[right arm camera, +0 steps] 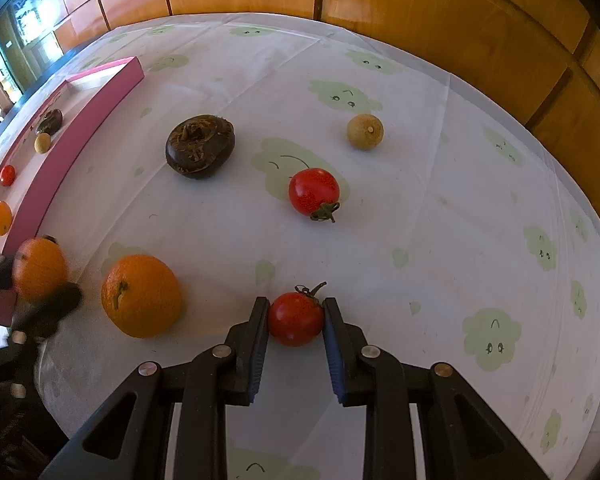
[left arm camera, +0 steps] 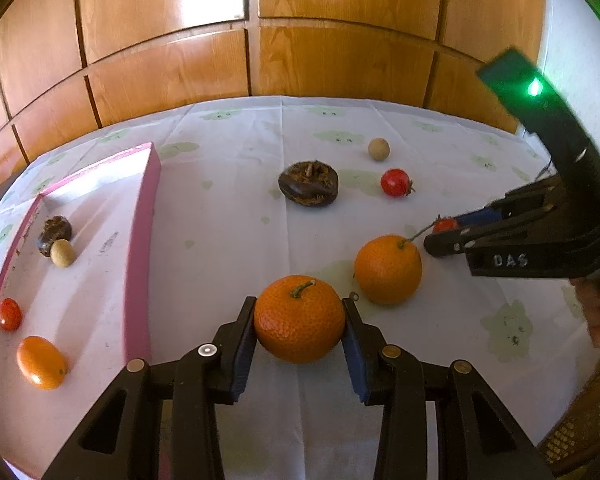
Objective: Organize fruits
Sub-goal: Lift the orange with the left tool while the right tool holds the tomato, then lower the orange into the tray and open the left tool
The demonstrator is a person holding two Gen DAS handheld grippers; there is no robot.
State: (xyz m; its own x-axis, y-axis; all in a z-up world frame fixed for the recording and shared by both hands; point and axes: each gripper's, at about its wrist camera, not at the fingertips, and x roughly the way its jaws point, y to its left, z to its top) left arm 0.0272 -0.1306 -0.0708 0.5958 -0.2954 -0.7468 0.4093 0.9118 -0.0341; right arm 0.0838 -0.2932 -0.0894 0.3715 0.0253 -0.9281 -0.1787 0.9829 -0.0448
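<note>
My left gripper (left arm camera: 299,316) is shut on a stemmed orange (left arm camera: 299,318), its blue pads pressing both sides, just right of the pink tray (left arm camera: 142,240). A second orange (left arm camera: 388,269) rests on the cloth a little beyond it. In the right wrist view, my right gripper (right arm camera: 296,320) is shut on a small red tomato (right arm camera: 296,318) low over the cloth. The second orange (right arm camera: 141,295) lies to its left. My left gripper (right arm camera: 40,276) shows blurred at the left edge with its orange (right arm camera: 40,268). My right gripper (left arm camera: 440,236) comes in from the right of the left wrist view.
The tray holds a dark fruit (left arm camera: 55,234), a tan ball fruit (left arm camera: 62,253), a red tomato (left arm camera: 9,314) and an oval orange fruit (left arm camera: 41,362). On the cloth lie a dark fruit (right arm camera: 200,146), a tan fruit (right arm camera: 365,131) and a tomato (right arm camera: 314,192). Wooden panels stand behind.
</note>
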